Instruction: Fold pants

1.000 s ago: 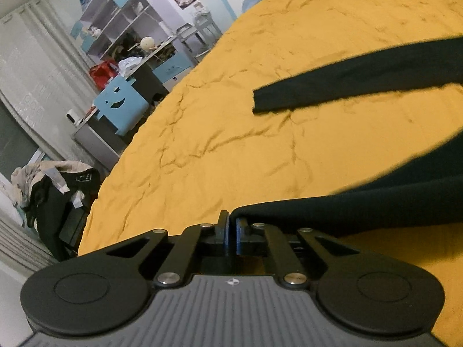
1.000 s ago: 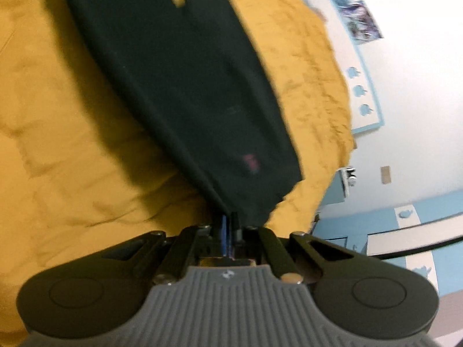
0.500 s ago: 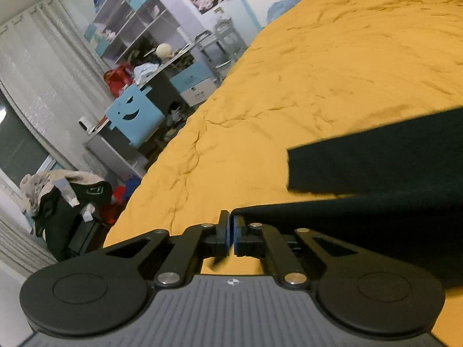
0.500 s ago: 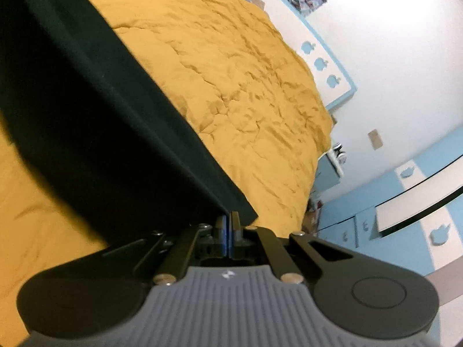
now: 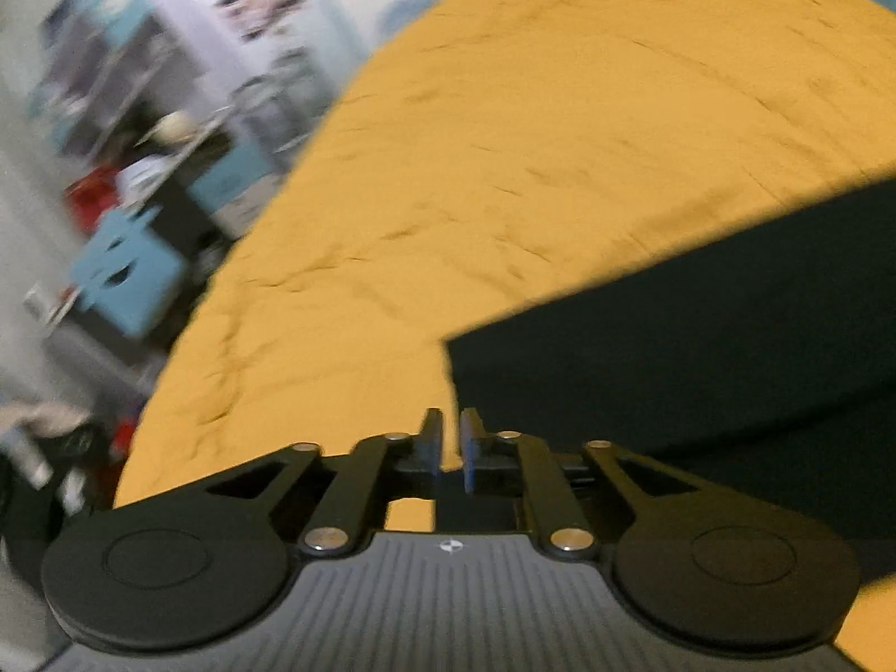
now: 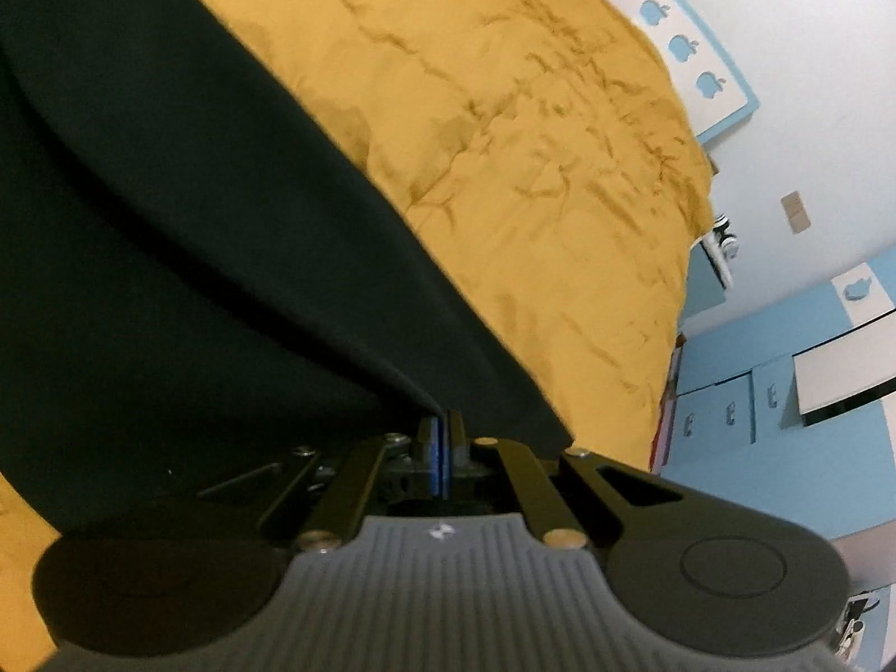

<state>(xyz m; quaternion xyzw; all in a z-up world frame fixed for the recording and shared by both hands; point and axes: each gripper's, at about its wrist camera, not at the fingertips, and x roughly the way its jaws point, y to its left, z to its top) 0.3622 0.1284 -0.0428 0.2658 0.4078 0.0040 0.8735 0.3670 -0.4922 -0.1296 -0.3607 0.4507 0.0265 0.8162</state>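
Observation:
The black pants [image 5: 700,347] lie on a yellow bedspread [image 5: 504,168]; in the left wrist view they fill the lower right, one leg laid over the other, hem edge just ahead of the fingers. My left gripper [image 5: 451,437] has its fingers slightly parted, with nothing between them, right at the hem corner. In the right wrist view the pants [image 6: 196,252] spread across the left half. My right gripper [image 6: 441,428] is shut on a pinch of the pants' edge.
Left of the bed stand a desk with a blue chair [image 5: 129,274] and cluttered shelves [image 5: 140,112]. To the right are a white wall with blue apple stickers [image 6: 680,45] and blue drawers [image 6: 722,414]. The bedspread [image 6: 532,140] stretches far beyond the pants.
The held leg was carried over and laid onto the other leg. My left gripper has opened a little and let go of the hem. My right gripper stays shut on the pants.

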